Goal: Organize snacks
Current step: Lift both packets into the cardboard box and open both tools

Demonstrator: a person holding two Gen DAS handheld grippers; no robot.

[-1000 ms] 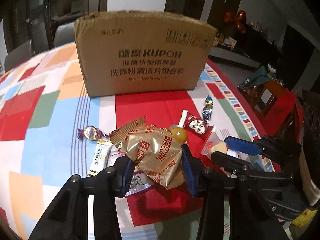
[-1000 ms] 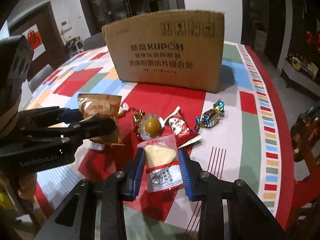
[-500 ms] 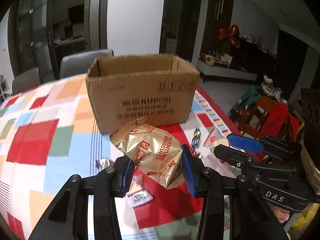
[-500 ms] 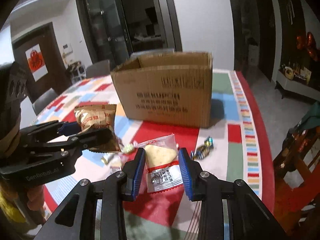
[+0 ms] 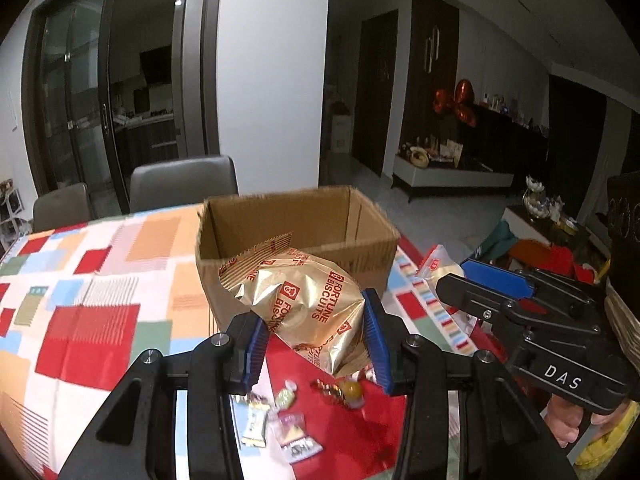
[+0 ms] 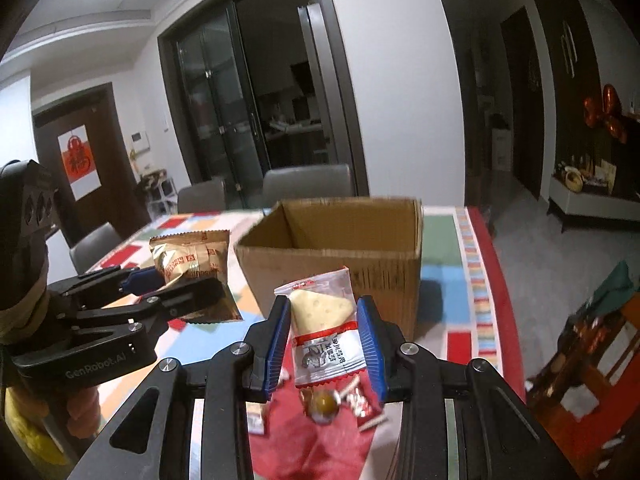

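Note:
My left gripper (image 5: 316, 336) is shut on a gold Fortune Biscuits packet (image 5: 304, 300), held in the air in front of the open cardboard box (image 5: 296, 240). My right gripper (image 6: 323, 340) is shut on a clear packet with a pale wedge-shaped snack (image 6: 324, 328), also lifted, just short of the cardboard box (image 6: 352, 256). In the right wrist view the left gripper (image 6: 184, 284) and its gold packet (image 6: 188, 260) hang at the left. In the left wrist view the right gripper (image 5: 472, 280) shows at the right with the clear packet (image 5: 436, 268).
Several small wrapped candies (image 5: 288, 420) and a round yellow sweet (image 6: 324, 402) lie on the patchwork tablecloth (image 5: 80, 320) below the grippers. Grey chairs (image 5: 184, 184) stand behind the table. A person's hand (image 5: 568, 424) holds the right tool. Furniture crowds the right side (image 6: 592, 344).
Both grippers have risen with their packets, and the views have tilted upward. The box top and its inside now show, and the loose candies have dropped toward the bottom of both views.

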